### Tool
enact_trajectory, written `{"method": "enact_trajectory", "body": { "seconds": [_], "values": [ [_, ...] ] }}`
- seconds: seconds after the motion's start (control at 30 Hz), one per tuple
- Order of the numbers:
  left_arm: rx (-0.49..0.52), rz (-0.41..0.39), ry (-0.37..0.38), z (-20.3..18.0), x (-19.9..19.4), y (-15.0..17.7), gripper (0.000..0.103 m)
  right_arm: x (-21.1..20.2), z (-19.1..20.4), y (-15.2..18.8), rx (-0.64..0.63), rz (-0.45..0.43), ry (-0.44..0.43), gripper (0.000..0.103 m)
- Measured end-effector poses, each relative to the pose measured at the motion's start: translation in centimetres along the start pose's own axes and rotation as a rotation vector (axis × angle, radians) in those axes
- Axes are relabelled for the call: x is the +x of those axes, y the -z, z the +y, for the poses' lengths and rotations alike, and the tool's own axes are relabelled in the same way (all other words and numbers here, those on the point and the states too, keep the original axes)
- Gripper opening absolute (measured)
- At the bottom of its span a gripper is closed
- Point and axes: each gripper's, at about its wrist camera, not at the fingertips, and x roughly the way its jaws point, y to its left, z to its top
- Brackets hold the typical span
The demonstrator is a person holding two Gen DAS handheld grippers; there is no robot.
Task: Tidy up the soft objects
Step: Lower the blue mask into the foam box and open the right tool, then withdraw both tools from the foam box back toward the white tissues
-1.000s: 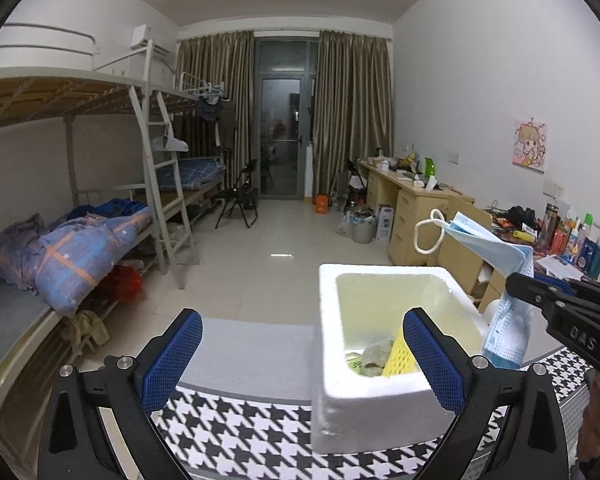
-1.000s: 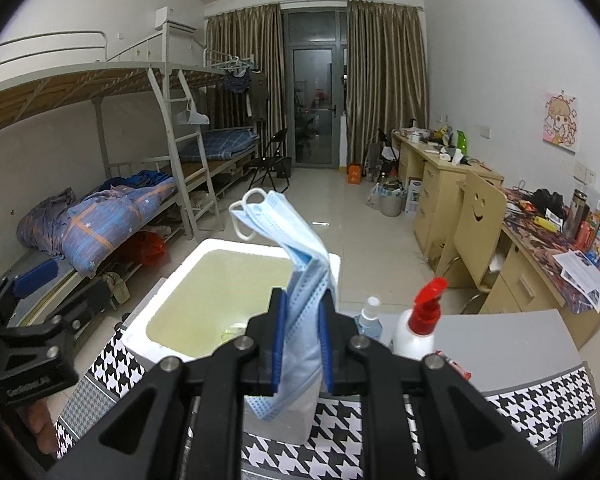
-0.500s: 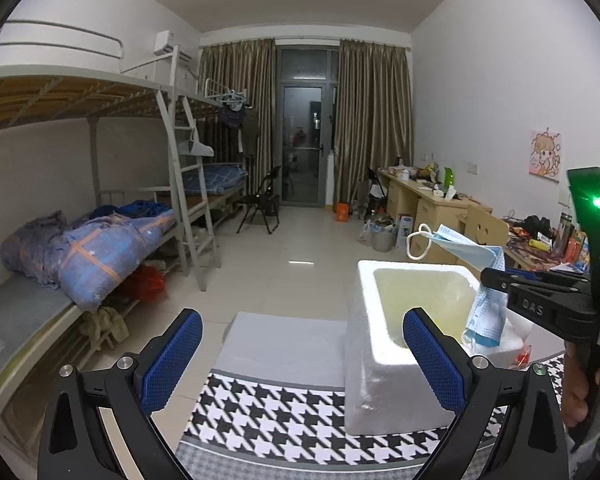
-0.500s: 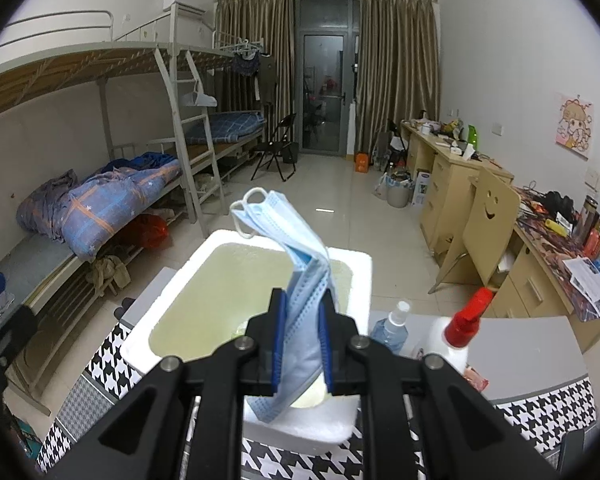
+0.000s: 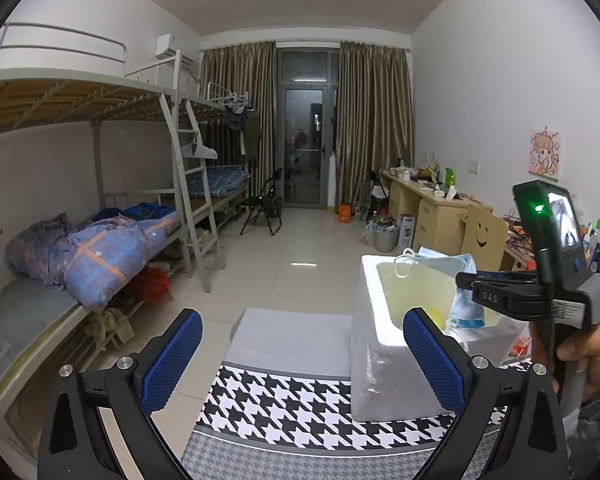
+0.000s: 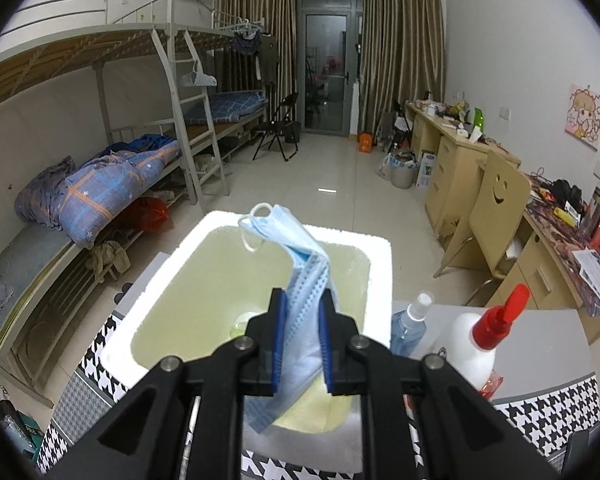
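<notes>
My right gripper [image 6: 302, 300] is shut on a light blue face mask [image 6: 300, 256] and holds it over the open white foam box [image 6: 380, 280], whose inside is yellowish with a small item at the bottom. In the left wrist view the same gripper [image 5: 464, 280] holds the mask [image 5: 460, 308] over the box [image 5: 368, 344], which sits right of my left gripper [image 5: 300, 356]. My left gripper is open and empty, above the houndstooth cloth [image 5: 284, 404].
A clear spray bottle [image 6: 410, 324] and a white bottle with a red nozzle [image 6: 476, 340] stand right of the box on the grey table [image 6: 540, 340]. Bunk beds [image 5: 80, 240] line the left wall, desks [image 5: 432, 204] and a smiley-face chair [image 6: 496, 204] the right.
My right gripper has carried the mask forward and lower over the box. My left gripper has drawn back and to the left, so the box now lies at its right.
</notes>
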Motion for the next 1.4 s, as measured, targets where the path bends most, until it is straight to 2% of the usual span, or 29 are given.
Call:
{"method": "enact_trajectory", "body": {
  "seconds": [0.17, 0.2, 0.23, 0.3, 0.63, 1.0, 1.07, 1.1, 1.4],
  "values": [
    [-0.008, 0.000, 0.001, 0.0, 0.0, 0.1, 0.101, 1.2, 0.3, -0.1, -0.007, 0.037, -0.010, 0.022],
    [-0.009, 0.001, 0.001, 0.1, -0.1, 0.1, 0.101, 1.2, 0.4, 0.0, -0.008, 0.040, -0.009, 0.033],
    [-0.008, 0.001, 0.002, 0.2, -0.1, 0.1, 0.101, 1.3, 0.4, 0.0, -0.009, 0.048, -0.010, 0.050],
    [-0.005, -0.001, 0.000, 0.1, -0.2, 0.2, 0.101, 1.3, 0.4, 0.1, -0.008, 0.054, -0.019, 0.071],
    [-0.002, 0.014, 0.026, -0.4, -0.1, -0.2, 0.101, -0.6, 0.1, 0.6, -0.018, 0.026, -0.028, 0.072],
    [0.012, -0.005, 0.045, -1.4, -1.2, -0.6, 0.101, -3.8, -0.3, 1.0, -0.004, -0.031, -0.035, 0.074],
    [0.020, -0.007, 0.044, -1.6, -1.4, -0.6, 0.101, -4.5, -0.4, 1.3, -0.007, -0.045, -0.036, 0.079],
    [0.020, -0.007, 0.043, -1.6, -1.6, -0.6, 0.101, -4.7, -0.4, 1.3, -0.009, -0.050, -0.035, 0.086],
    [0.019, -0.020, 0.058, -2.3, -3.1, -0.5, 0.102, -7.4, -0.8, 2.4, 0.001, -0.084, -0.032, 0.086]
  ]
}}
